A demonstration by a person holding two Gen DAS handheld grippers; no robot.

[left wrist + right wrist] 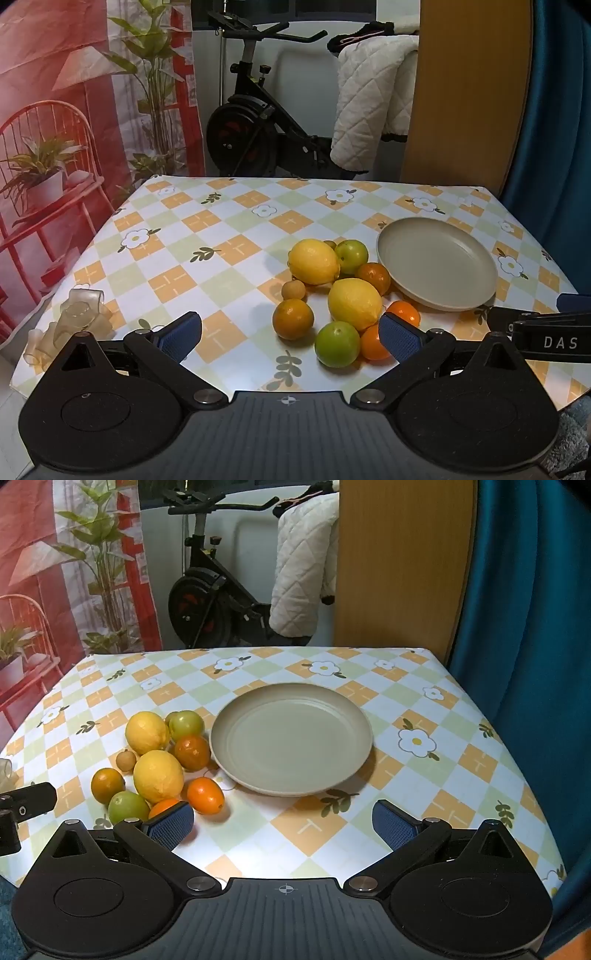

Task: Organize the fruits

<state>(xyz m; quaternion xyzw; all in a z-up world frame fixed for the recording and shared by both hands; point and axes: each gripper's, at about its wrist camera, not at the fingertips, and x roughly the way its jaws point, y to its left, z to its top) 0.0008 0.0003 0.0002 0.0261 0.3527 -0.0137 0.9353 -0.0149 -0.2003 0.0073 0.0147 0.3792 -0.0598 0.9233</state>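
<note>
A table (461, 709) covered in a checked cloth with white flowers carries a cluster of fruit and a beige plate (291, 738), which holds nothing. The fruit sits just left of the plate: a far lemon (314, 261) and a near lemon (354, 303), a green fruit at the back (351, 254) and another at the front (337, 344), an orange fruit against the plate's rim (374, 277), one on the left of the group (293, 319), and a bright one nearest the plate's near edge (205, 795). A small tan round fruit (293, 290) lies between the far lemon and the left orange; a further orange one (373, 341) is partly hidden behind a blue pad, so its outline is hard to judge. The left gripper (291, 334) hangs over the near side of the pile with its jaws spread wide, gripping nothing. The right gripper (283, 823) hangs tilted over bare cloth before the plate, jaws equally wide and empty. A translucent, crumpled object (77, 321) lies at the table's left corner. Behind the table stand an exercise bike (258, 122) and a white quilted garment (373, 103).
</note>
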